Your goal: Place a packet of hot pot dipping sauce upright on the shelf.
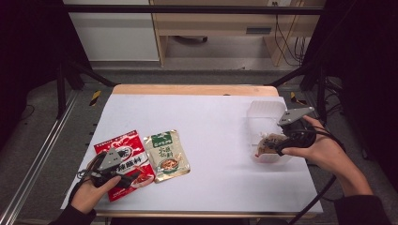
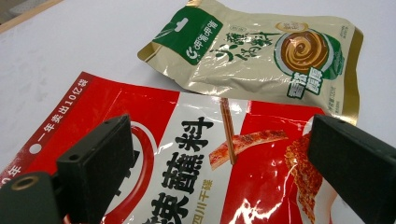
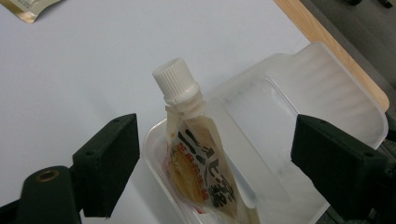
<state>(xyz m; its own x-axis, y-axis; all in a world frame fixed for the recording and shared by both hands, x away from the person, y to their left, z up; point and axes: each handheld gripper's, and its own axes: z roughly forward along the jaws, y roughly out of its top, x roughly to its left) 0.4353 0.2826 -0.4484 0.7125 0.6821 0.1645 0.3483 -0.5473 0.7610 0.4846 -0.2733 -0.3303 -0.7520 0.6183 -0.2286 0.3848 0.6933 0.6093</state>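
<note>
Three sachets on the white surface [image 1: 211, 140], two hand-held grippers in play.

High view: left hand-held gripper [image 1: 123, 179] sits low at the near-left, over the lower part of the red sachet [image 1: 124, 157]. Green-and-gold sachet [image 1: 165, 155] lies flat just right of the red one, edges touching or overlapping slightly. Right hand-held gripper [image 1: 270, 143] is at the far-right over a clear plastic tray [image 1: 265, 112], with a brownish pouch under it; pouch detail is lost here. Jaw gaps are not readable from this angle.

Left gripper view: the jaws of the left hand-held gripper [image 2: 219, 163] are wide apart, hovering over the red sachet [image 2: 196, 154], nothing pinched. Print reads clearly: red with a white band, black characters, a skewer picture. Green-and-gold sachet [image 2: 261, 56] lies beyond it, a bowl graphic on its face.

Right gripper view: the right hand-held gripper [image 3: 215, 154] has its jaws spread wide, pads clear of everything. Between them a spouted pouch [image 3: 201, 163] with a white screw cap [image 3: 175, 81] leans in the tray [image 3: 327, 84], cap sticking up over the tray's rim, body down inside. Wooden edge of the surface [image 3: 327, 42] runs behind the tray.
</note>
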